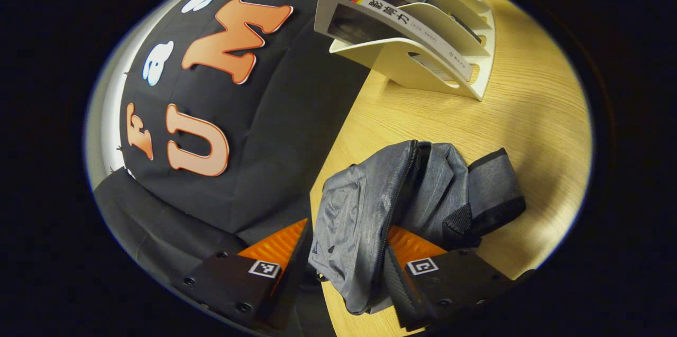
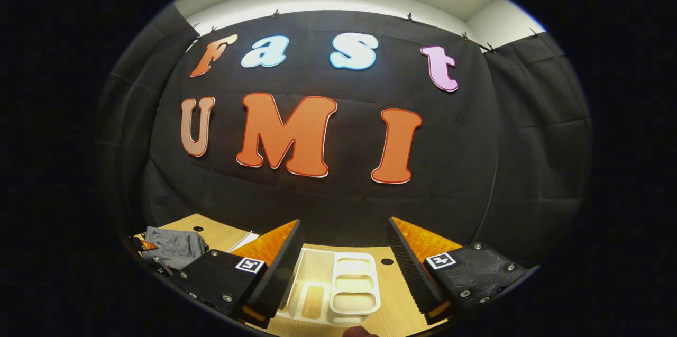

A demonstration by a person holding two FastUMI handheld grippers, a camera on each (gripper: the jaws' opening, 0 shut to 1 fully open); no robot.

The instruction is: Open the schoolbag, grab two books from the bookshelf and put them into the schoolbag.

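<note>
1. The table (image 1: pixel 529 115) is light wood grain and carries everything; in the left gripper view it runs up to the black cloth wall (image 1: pixel 275 130), and in the right gripper view a strip of it lies along the foot of that wall.
2. The schoolbag (image 1: pixel 370 205) is grey fabric and lies slumped on the table near the wall, its dark zipper line running down the middle and a black-edged strap folded off to one side. In the right gripper view it appears as a small grey heap at the far left of the table.
3. The bookshelf (image 1: pixel 449 46) is a cream plastic rack with slanted dividers, standing on the table well apart from the schoolbag. The right gripper view looks down into its compartments from above.
4. Two books (image 1: pixel 391 14) lean in the bookshelf side by side, spines outward, one pale and one dark blue.
5. The left gripper (image 1: pixel 349 268) sits at the schoolbag's near end. Its fingers (image 1: pixel 418 252) stand on either side of a fold of the grey fabric beside the zipper, and the fabric fills the gap between them; both appear to press on it.
6. The right gripper (image 2: pixel 344 273) hangs above the bookshelf with its fingers (image 2: pixel 280 252) spread wide apart, touching nothing.
</note>
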